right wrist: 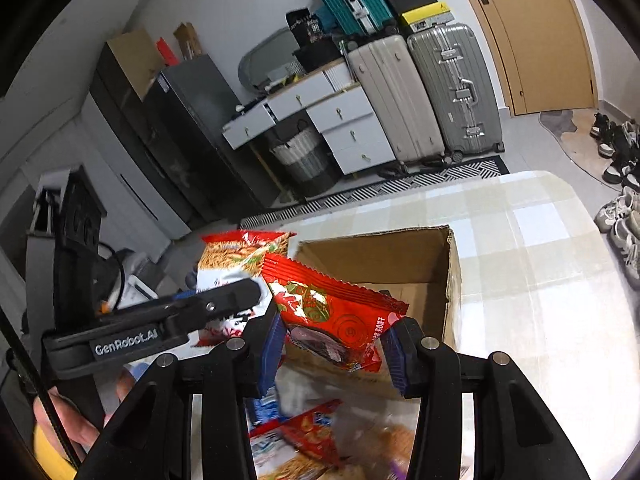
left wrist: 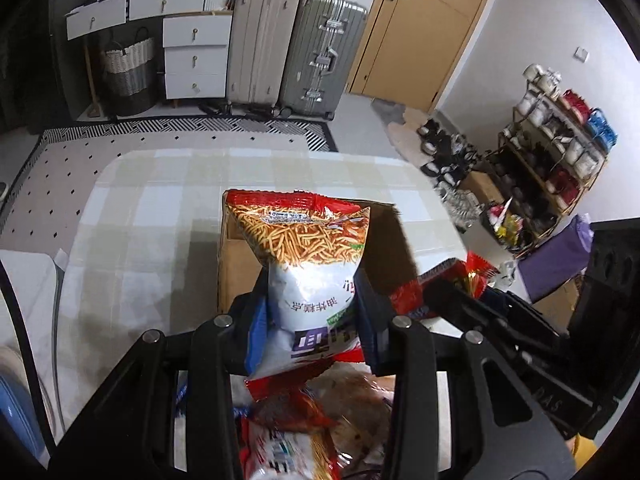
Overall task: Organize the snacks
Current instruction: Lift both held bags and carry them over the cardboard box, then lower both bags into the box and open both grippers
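We see a white drawer unit (left wrist: pixel 196 54) against the far wall, with a woven basket (left wrist: pixel 129 76) beneath its raised left section and two upright suitcases (left wrist: pixel 296 48), beige and grey, just beside it on the right. We note a tan wooden door (left wrist: pixel 424 28) right of the suitcases. A shoe rack (left wrist: pixel 556 160) stands along the white right wall, and a patterned rug (left wrist: pixel 120 148) covers the pale floor.

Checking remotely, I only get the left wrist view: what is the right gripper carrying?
Observer: The right gripper is clamped on a red snack packet.
Operator: Anything in the box?
Observer: The cardboard box shows only bare cardboard on the inside walls and floor I can see.
Operator: More snacks left?
Observer: Yes, loose packets lie below the jaws, blurred.
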Demonstrator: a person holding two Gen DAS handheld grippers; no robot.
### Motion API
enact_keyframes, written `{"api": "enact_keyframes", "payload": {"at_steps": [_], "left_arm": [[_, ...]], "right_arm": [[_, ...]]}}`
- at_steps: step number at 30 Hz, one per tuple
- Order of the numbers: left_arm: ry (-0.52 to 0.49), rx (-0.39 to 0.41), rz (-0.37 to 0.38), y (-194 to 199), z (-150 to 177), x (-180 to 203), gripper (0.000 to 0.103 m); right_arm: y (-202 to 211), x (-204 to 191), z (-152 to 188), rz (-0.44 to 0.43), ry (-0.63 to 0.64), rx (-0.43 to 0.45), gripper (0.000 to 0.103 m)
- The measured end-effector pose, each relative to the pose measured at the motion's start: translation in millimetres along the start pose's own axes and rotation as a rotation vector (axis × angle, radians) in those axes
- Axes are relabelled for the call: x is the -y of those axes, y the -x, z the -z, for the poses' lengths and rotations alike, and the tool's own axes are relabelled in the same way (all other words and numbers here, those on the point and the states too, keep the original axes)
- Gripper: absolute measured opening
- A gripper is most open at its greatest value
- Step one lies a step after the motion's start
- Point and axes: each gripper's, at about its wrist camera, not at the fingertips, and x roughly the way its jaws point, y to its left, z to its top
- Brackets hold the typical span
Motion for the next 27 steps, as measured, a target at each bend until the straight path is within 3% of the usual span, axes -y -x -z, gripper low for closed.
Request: {"api": "enact_keyframes", "payload": {"at_steps": [5,10,27], "left_arm": [[0.009,-0.043,-0.020,-44.1,-12.8,-6.8,0.035],[-0.026,-0.074,-0.060,-78.9,-1.7,-10.8,0.035],[-0.051,-0.123,-0.088,-134.7,17.4,-13.4,0.035]], "right_arm": [[-25.5,4.2,-0.4,0.039,0.030,-0.048,0.044],[-44.1,15.1,4.3,0.059,0.031,-0.082,0.044],[-74.1,29.0,7.8,0.093,0.023,-0.145,0.044]]}}
